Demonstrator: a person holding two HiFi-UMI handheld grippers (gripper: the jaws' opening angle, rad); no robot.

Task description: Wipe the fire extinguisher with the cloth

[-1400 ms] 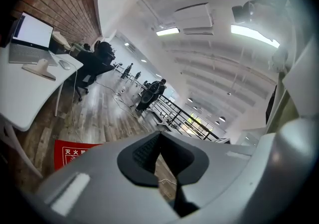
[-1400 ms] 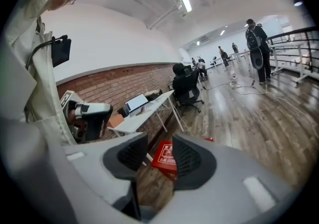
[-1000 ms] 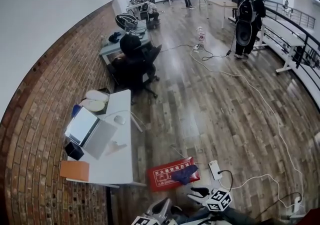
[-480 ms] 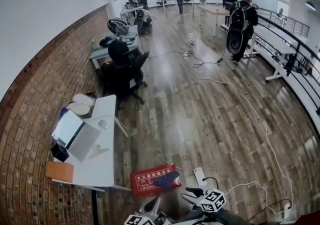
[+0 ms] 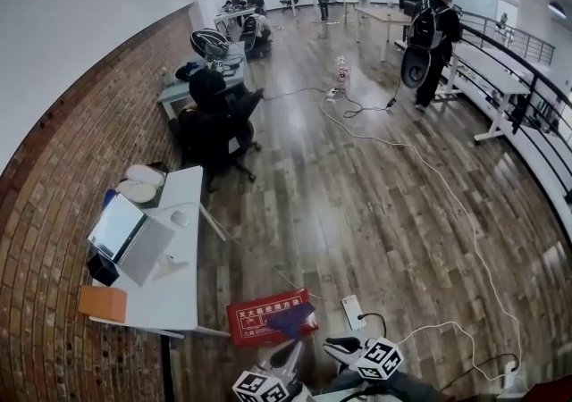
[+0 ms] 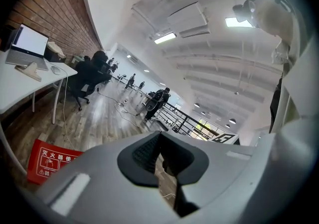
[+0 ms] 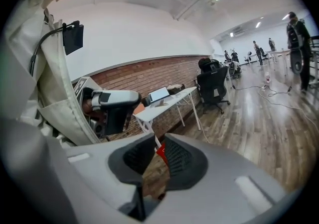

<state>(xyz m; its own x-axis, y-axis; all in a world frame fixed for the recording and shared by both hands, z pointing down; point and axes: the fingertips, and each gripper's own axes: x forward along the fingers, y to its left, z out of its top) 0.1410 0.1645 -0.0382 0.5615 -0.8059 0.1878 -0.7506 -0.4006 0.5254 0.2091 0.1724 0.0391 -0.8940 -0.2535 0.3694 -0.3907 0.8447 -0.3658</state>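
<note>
Fire extinguisher itself we cannot make out; its red box [image 5: 257, 327] lies on the floor [image 5: 375, 213] by the white tabletop's [image 5: 179, 293] near corner, the blue cloth [image 5: 292, 320] draped over its right end. We judge this the approach, with the cloth not yet taken. Our left gripper [image 6: 160, 151] stands slightly apart, empty; our right gripper [image 7: 155, 153] is closing on nothing. Next we reach down, open, and pinch the cloth.
</note>
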